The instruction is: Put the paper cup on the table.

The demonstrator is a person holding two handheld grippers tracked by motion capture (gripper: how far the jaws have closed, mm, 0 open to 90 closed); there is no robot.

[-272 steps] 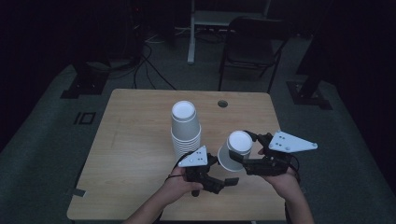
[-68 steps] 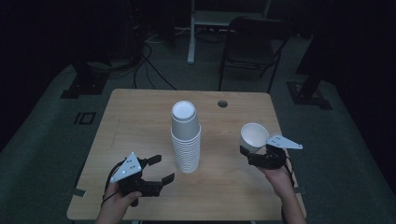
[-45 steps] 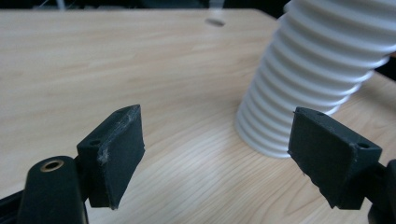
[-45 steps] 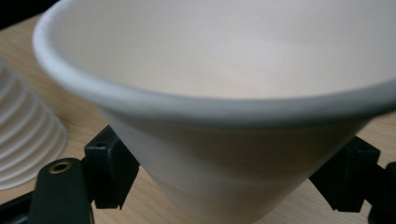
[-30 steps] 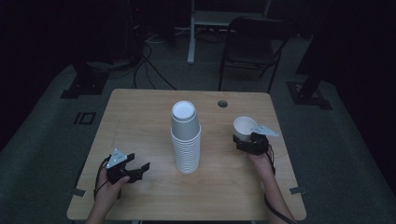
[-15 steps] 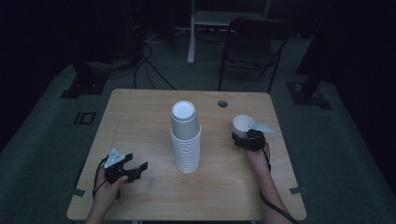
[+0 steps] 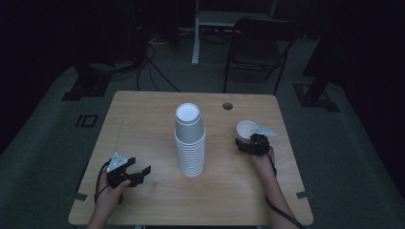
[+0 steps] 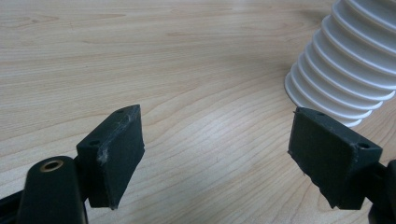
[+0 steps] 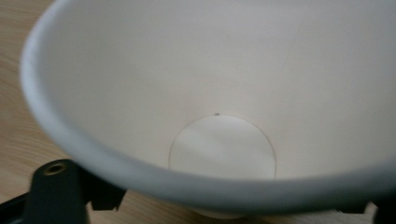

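Dim surroundings are noted around a light wooden counter [image 7: 143, 119], with a dark folding chair [image 7: 255, 43] standing behind its far edge and cables lying on the floor beyond. A small round hole [image 7: 228, 106] is seen in the counter top near the far edge.

A tall stack of white paper cups [image 7: 189, 140] stands upside down near the middle of the counter. In the left gripper view its ribbed lower rims [image 8: 345, 74] are seen at upper right, resting on the wood.

The left gripper [image 7: 136, 174] is held low over the near left part of the counter, well apart from the stack. Its fingers [image 8: 114, 149] are spread wide, with bare wood between them and nothing held.

The right gripper [image 7: 248, 143] is held at the right side of the counter, to the right of the stack and apart from it. A single white paper cup [image 7: 247, 130] is gripped between its fingers, mouth upward and tilted somewhat. In the right gripper view the cup's empty inside [image 9: 219, 93] and round base are seen from close up, with one finger [image 9: 105, 196] pressed against the outer wall beneath the rim. Whether the cup's base touches the counter cannot be told.
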